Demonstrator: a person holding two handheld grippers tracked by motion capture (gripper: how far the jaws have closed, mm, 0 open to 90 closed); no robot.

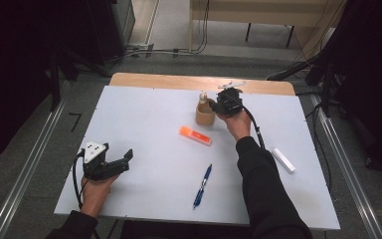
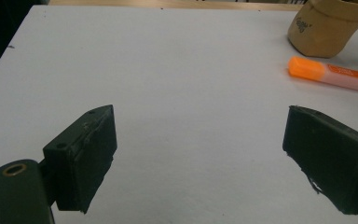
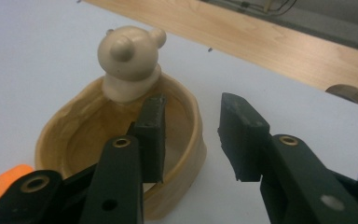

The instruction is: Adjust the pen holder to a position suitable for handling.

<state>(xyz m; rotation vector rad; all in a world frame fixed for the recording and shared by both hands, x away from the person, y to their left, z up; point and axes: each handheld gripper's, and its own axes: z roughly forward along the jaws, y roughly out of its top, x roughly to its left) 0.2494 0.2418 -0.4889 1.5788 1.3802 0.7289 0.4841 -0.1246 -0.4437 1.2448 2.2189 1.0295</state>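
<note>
A tan cup (image 1: 205, 117) stands at the far middle of the white table top (image 1: 144, 114). A cream bear-headed piece (image 1: 203, 97) sticks up out of it. My right gripper (image 1: 214, 105) is at the cup's right side. In the right gripper view its jaws straddle the cup's near rim (image 3: 193, 140): one jaw is inside the cup (image 3: 51, 140), the other outside, with a gap left beside the wall. The bear head (image 3: 128, 58) rises at the cup's far side. My left gripper (image 1: 117, 155) rests at the front left, open and empty (image 2: 200, 121).
An orange highlighter (image 1: 195, 135) lies just in front of the cup, and it also appears in the left gripper view (image 2: 335, 74). A blue pen (image 1: 202, 185) lies near the front edge. A white stick (image 1: 283, 160) is at the right. A wooden strip (image 1: 179, 79) borders the far edge.
</note>
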